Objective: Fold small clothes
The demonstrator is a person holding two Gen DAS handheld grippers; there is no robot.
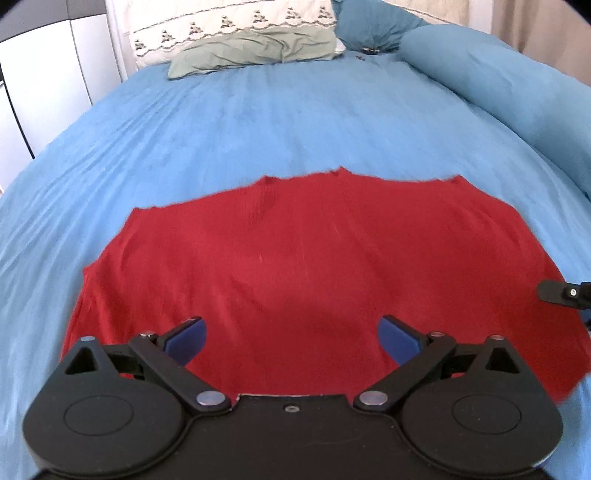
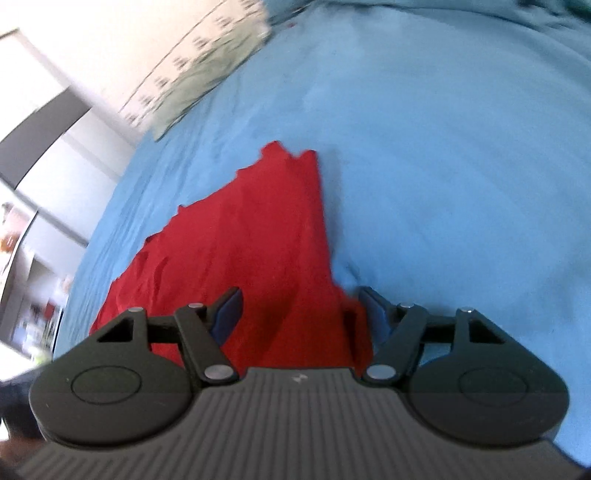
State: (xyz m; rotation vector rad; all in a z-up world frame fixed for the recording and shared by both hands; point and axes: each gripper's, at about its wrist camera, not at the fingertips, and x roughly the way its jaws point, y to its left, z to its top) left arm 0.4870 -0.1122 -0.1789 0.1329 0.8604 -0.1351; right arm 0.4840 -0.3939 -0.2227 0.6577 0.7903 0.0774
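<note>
Left wrist: red garment under left gripper

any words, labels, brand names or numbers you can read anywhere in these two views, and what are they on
None can be read.
Red knit garment: no tag or print shows.
White pillow with rows of small dark motifs: pattern only, no letters.
Right gripper: a tiny pale mark on its grey ribbed body, too small to read.
Left gripper: plain black, no marking.
Blurred shelf items at the right wrist view's left edge: unreadable.

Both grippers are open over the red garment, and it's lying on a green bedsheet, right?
Not quite: the bedsheet is blue, as the left wrist view shows. The rest holds: the left gripper and right gripper are open over the red garment.
</note>
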